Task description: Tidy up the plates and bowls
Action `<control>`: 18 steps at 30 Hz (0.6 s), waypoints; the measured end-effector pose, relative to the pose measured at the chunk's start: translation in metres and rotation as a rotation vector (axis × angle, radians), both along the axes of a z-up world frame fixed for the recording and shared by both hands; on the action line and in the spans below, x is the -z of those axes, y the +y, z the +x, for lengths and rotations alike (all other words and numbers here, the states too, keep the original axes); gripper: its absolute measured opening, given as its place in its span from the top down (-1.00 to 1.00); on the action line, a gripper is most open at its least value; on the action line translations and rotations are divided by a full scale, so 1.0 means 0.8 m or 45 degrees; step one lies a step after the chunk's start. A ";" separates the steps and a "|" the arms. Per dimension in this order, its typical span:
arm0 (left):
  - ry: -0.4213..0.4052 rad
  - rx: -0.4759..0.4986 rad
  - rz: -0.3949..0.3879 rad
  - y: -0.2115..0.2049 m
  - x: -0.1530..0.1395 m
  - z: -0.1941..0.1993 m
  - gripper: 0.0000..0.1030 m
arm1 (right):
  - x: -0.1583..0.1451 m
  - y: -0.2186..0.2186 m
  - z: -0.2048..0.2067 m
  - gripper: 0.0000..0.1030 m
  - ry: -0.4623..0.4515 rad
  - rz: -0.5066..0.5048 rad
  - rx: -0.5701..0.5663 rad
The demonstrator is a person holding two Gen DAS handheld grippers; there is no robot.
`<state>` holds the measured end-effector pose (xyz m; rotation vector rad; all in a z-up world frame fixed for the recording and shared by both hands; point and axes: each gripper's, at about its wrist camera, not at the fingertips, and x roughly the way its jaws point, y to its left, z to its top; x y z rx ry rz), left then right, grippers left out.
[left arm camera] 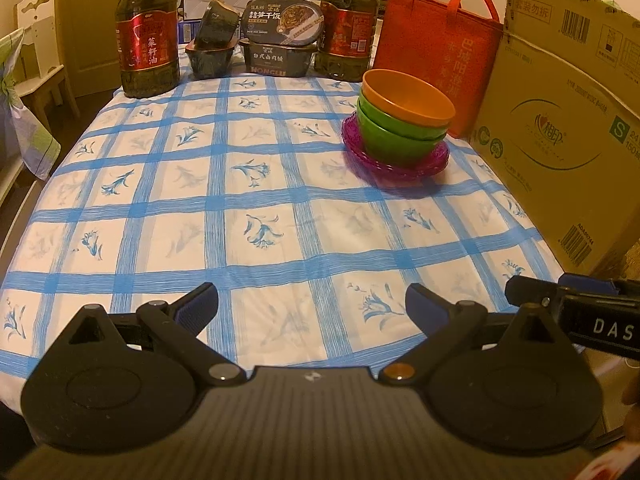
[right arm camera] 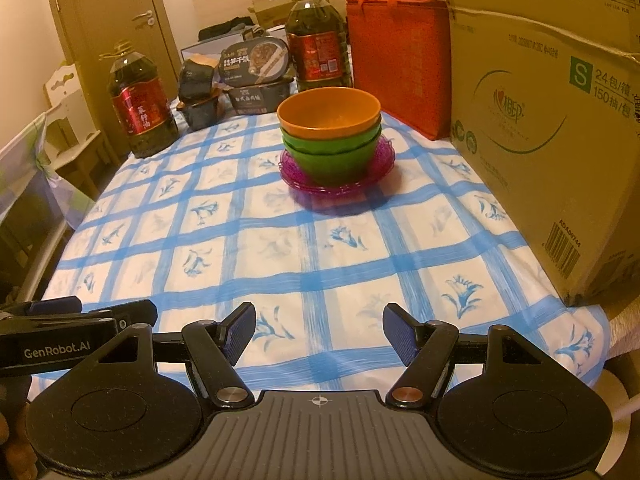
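An orange bowl (left arm camera: 410, 98) (right arm camera: 329, 112) is nested in green bowls (left arm camera: 396, 140) (right arm camera: 332, 152), and the stack stands on purple plates (left arm camera: 394, 160) (right arm camera: 340, 176) at the far right of the table. My left gripper (left arm camera: 312, 304) is open over the near edge of the cloth, with nothing between its fingers. My right gripper (right arm camera: 319, 330) is also open and empty, low over the near edge, far from the stack. In the left wrist view the right gripper's side (left arm camera: 576, 312) shows at the right.
A blue-checked tablecloth (left arm camera: 260, 200) covers the table. Two oil bottles (left arm camera: 146, 36) (right arm camera: 318, 48), dark food boxes (left arm camera: 280, 40), a red bag (left arm camera: 436, 60) and a large cardboard box (left arm camera: 568, 120) line the back and right. A chair (left arm camera: 36, 60) stands at the left.
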<state>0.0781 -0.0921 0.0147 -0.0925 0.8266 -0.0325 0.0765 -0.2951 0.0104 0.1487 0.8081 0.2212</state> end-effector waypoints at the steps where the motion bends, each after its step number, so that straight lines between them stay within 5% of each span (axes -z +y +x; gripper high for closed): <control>1: -0.001 0.000 0.000 -0.001 0.000 0.000 -0.93 | 0.000 0.000 0.000 -0.37 -0.001 0.000 0.001; 18: -0.011 -0.002 -0.001 0.000 0.000 -0.002 -0.93 | -0.001 0.001 0.000 -0.37 0.002 0.000 0.004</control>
